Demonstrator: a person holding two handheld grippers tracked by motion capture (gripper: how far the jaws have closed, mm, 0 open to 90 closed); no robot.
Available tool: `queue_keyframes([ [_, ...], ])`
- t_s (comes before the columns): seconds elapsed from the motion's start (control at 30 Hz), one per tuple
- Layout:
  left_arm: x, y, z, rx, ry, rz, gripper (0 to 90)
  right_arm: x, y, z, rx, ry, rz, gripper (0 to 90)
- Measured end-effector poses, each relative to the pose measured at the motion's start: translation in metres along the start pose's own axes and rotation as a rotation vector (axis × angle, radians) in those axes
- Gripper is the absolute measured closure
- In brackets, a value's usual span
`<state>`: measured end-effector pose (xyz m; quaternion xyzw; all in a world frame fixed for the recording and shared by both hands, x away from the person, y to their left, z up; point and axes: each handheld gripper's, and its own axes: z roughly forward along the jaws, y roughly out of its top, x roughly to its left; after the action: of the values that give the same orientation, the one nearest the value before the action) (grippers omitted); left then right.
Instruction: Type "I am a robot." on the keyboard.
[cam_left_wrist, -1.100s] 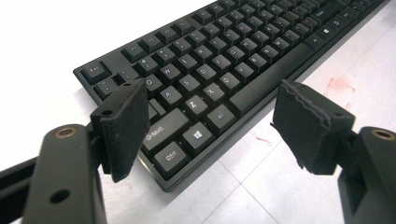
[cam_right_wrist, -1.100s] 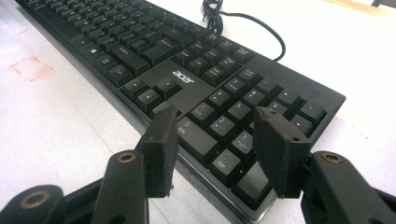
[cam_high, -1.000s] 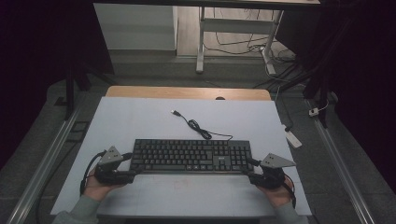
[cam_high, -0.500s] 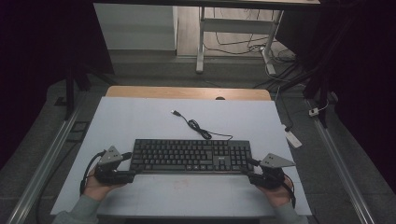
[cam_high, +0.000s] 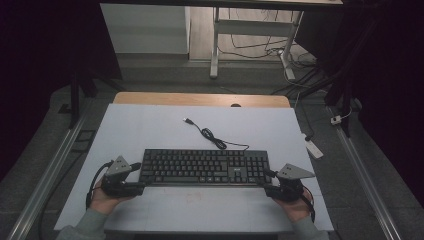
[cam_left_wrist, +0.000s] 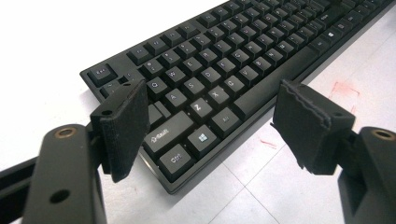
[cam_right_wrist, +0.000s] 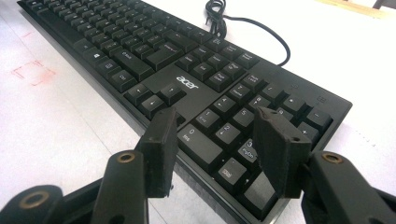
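Keyboard (cam_high: 205, 167) spans table (cam_high: 150, 130) middle; coiled cable (cam_high: 212, 137) behind it; front strip bare, far half seemingly open.

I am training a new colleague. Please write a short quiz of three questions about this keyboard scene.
1. True or false: the keyboard lies flat on the table.
2. Which end of the keyboard does the left gripper face? A) the Ctrl and Shift end B) the number pad end
3. Fill in: the cable lies on the ___ side of the keyboard, away from the person.

Key: 1 true; 2 A; 3 far. Both the left gripper and the right gripper are open.
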<state>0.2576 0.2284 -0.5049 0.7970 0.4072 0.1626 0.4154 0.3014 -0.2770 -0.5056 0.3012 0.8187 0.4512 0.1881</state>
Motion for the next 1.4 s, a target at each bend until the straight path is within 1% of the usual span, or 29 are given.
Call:
queue_keyframes([
  [0.2, 0.0, 0.0, 0.0, -0.001, 0.001, -0.002, 27.0, 0.001, 0.002, 0.001, 0.002, -0.006, 0.0, 49.9],
  [0.23, 0.0, 0.001, 0.0, -0.001, 0.001, -0.001, 27.0, 0.001, 0.003, 0.002, -0.006, -0.001, 0.005, 49.9],
  [0.27, 0.0, 0.001, 0.0, -0.002, 0.003, -0.002, 27.0, 0.001, 0.003, 0.002, -0.001, -0.009, 0.002, 49.9],
  [0.37, 0.0, 0.001, 0.0, -0.002, 0.003, -0.002, 27.1, 0.002, 0.006, 0.003, -0.007, 0.0, 0.003, 49.9],
  [0.43, 0.0, 0.001, 0.0, -0.003, 0.003, -0.004, 27.3, 0.003, 0.007, 0.003, -0.008, -0.006, 0.003, 49.9],
  [0.47, 0.0, 0.001, 0.0, -0.004, 0.003, -0.006, 27.3, 0.003, 0.008, 0.004, -0.01, 0.003, 0.004, 49.9],
  [0.73, 0.001, 0.002, 0.0, -0.016, 0.0, -0.017, 28.5, 0.008, 0.016, 0.011, -0.021, 0.019, 0.009, 49.9],
  [0.9, 0.001, 0.003, -0.001, -0.023, -0.003, -0.023, 29.3, 0.012, 0.022, 0.016, -0.019, 0.028, -0.005, 50.2],
  [1.0, 0.002, 0.003, -0.001, -0.027, -0.002, -0.03, 30.2, 0.015, 0.026, 0.019, -0.031, 0.041, -0.001, 51.1],
  [1.1, 0.003, 0.003, -0.001, -0.03, -0.001, -0.035, 31.5, 0.017, 0.031, 0.024, -0.03, 0.046, -0.021, 52.5],
  [1.17, 0.003, 0.003, -0.001, -0.035, -0.002, -0.037, 32.4, 0.019, 0.033, 0.025, -0.036, 0.051, -0.022, 52.9],
  [1.3, 0.004, 0.003, -0.002, -0.04, -0.003, -0.04, 34.3, 0.025, 0.041, 0.033, -0.029, 0.061, -0.042, 55.8],
  [1.4, 0.004, 0.003, -0.002, -0.042, -0.003, -0.041, 36.0, 0.029, 0.047, 0.039, -0.03, 0.069, -0.045, 58.0],
])
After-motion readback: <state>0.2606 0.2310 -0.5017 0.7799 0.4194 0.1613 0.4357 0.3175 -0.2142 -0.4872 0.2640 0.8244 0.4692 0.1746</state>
